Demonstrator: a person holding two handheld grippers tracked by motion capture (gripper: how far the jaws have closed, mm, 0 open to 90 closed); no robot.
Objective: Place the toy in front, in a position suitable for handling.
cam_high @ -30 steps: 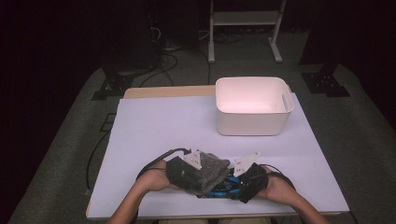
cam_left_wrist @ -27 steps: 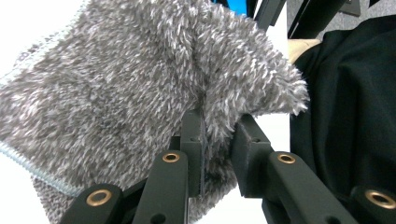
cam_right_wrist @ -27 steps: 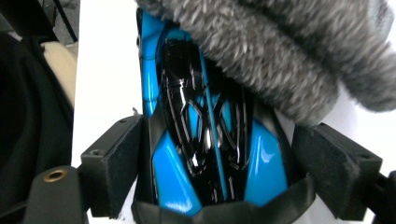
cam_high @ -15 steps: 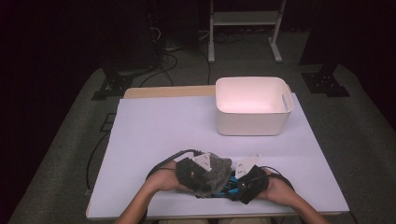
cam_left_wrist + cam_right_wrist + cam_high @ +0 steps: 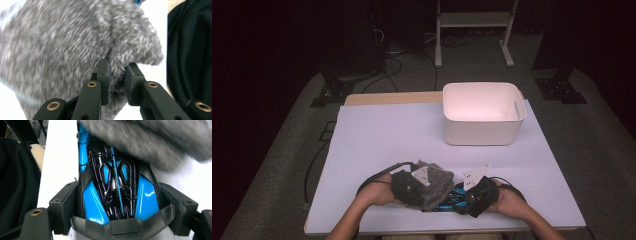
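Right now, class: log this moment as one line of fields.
left gripper: shut on grey fuzzy cloth | right gripper: jaws around blue-black object, just closing | cloth: over object | white bin: beyond, apart

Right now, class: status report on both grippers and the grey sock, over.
Left gripper shut on grey fuzzy sock. Right gripper closed around blue-black shoe, fingers just closing. Sock lies over shoe's far end. White bin stands apart, beyond.

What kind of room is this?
Probably a lab or studio for recording handling work: one white-topped table on grey carpet, dark surroundings, cables and a metal stand behind, and a white bin set out.
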